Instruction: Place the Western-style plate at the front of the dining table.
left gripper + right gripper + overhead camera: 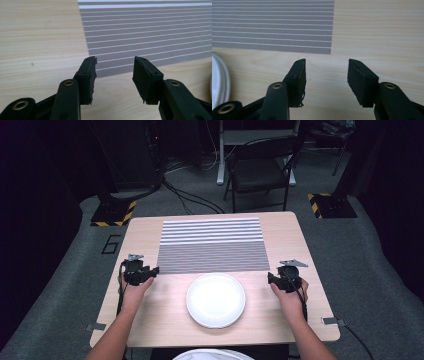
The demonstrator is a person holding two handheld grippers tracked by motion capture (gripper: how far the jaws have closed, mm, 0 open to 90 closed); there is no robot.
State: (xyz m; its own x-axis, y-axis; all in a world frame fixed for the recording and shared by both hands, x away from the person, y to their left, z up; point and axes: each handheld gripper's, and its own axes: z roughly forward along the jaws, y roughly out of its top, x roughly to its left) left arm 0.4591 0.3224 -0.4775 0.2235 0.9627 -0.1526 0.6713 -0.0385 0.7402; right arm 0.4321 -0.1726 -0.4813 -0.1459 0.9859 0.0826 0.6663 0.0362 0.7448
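A striped grey and white placemat (212,245) lies flat on the far half of the wooden table (145,235). In front of it sits an empty white plate (216,300). My left gripper (151,270) hovers at the mat's near left corner, jaws open with nothing between them. In the left gripper view that gripper (115,72) frames the corner of the mat (150,32). My right gripper (271,278) is just off the mat's near right corner, also open and empty. The right gripper view shows this gripper (327,72) over bare wood, the mat (272,25) ahead on the left and the plate's rim (218,82) at the left edge.
Bare wood lies to the left and right of the plate. Beyond the table stands a dark folding chair (260,170). Two stand bases with yellow and black stripes (112,215) (330,205) sit on the grey floor, with cables running between them.
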